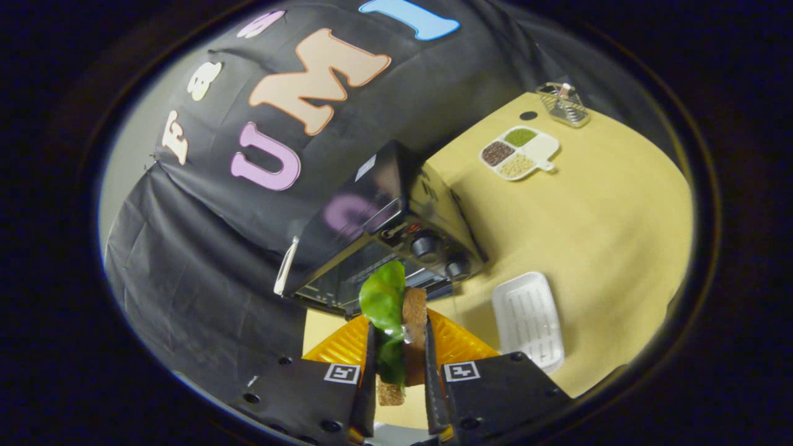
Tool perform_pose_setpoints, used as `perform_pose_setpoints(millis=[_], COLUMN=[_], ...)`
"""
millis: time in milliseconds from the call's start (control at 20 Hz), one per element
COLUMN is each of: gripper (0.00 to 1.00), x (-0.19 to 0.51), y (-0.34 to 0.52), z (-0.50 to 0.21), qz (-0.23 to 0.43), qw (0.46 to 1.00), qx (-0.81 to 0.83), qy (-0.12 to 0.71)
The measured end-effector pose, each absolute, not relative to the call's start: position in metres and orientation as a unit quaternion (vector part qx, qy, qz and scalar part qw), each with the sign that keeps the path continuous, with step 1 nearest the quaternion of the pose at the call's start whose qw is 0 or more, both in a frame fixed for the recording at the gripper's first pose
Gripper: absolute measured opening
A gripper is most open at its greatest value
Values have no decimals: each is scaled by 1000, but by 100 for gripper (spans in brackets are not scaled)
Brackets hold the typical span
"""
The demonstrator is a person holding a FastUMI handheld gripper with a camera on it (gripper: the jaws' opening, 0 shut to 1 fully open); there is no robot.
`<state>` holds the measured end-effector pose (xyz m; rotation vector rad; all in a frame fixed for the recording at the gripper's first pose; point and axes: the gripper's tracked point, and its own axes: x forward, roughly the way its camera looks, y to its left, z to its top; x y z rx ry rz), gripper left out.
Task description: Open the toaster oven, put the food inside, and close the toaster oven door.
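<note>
- One broad tan tabletop point(607, 210) carries everything; the view across it is strongly tilted.
- Black toaster oven point(384, 229) stands beyond the claw, near the booth wall — its glass door with the pale handle point(285, 266) looks swung open, with the dark cavity showing behind the food, though the tilt makes that hard to be sure of.
- Orange ribbed tray point(458, 344) lies on the tabletop just beneath the claw, between it and the oven.
- White ridged dish point(530, 319) sits beside the orange tray, off to the oven's knob side.
- Four-part white plate of grains point(520, 152) and a small wire basket point(564, 104) rest well apart, at the far end.
- Claw point(399, 365) is narrowed onto the food point(403, 322) — a slice of brown bread with a green leaf against it, both fingers pressing its faces, lifted clear of the tray.
- Progress, as a judgement: opening appears done and the food is picked up; carrying it into the cavity, releasing it and shutting the door are left.
</note>
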<state>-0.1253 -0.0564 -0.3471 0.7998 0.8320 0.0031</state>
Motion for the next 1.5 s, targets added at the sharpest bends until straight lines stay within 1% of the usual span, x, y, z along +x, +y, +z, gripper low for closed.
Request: perform_pose_setpoints(millis=[150, 400, 900, 1200, 1500], gripper=[35, 35, 35, 35, 35], x=[-113, -88, -36, -7, 17], y=[-29, 1, 44, 50, 46], z=[-353, -369, -400, -415, -424], qz=[15, 13, -1, -13, -41], qw=[823, 808, 788, 787, 804], qx=[405, 433, 498, 522, 521], qy=[399, 399, 364, 328, 284])
